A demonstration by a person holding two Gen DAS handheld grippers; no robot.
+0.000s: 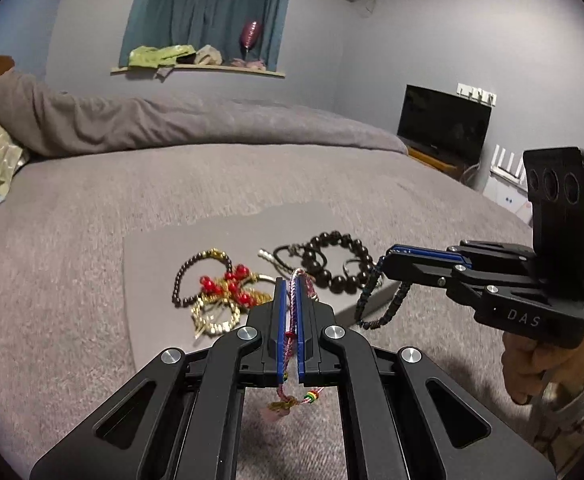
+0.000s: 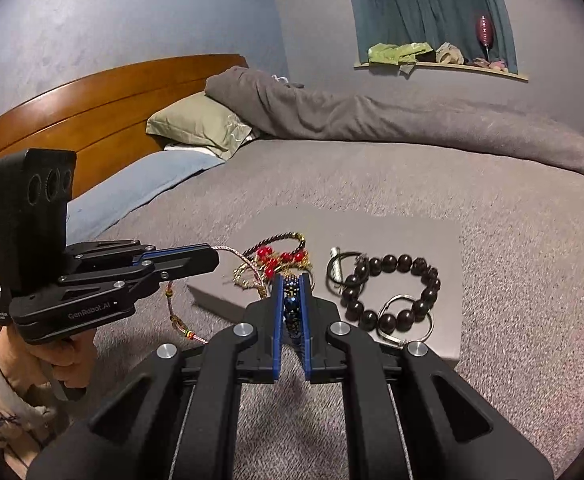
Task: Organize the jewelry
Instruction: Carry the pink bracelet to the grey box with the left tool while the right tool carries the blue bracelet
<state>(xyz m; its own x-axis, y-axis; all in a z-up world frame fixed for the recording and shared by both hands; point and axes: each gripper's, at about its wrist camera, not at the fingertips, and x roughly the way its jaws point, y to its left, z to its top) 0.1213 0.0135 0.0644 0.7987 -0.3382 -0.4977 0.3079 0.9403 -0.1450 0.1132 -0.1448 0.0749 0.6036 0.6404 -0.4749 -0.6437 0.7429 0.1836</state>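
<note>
Left claw (image 1: 290,280) clenched on pink braided cord bracelet (image 1: 292,332), lengthwise along the fingers; right claw (image 2: 292,280) clenched on dark blue-black beaded bracelet (image 2: 292,304), likewise lengthwise.

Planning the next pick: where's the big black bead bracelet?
On the grey board, right side in the right wrist view: black bead bracelet between a hair tie and a ring.

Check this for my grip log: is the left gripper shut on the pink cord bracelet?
Shut on it. The left gripper has its blue pads pressed against the pink cord bracelet, whose ends dangle below.
</note>
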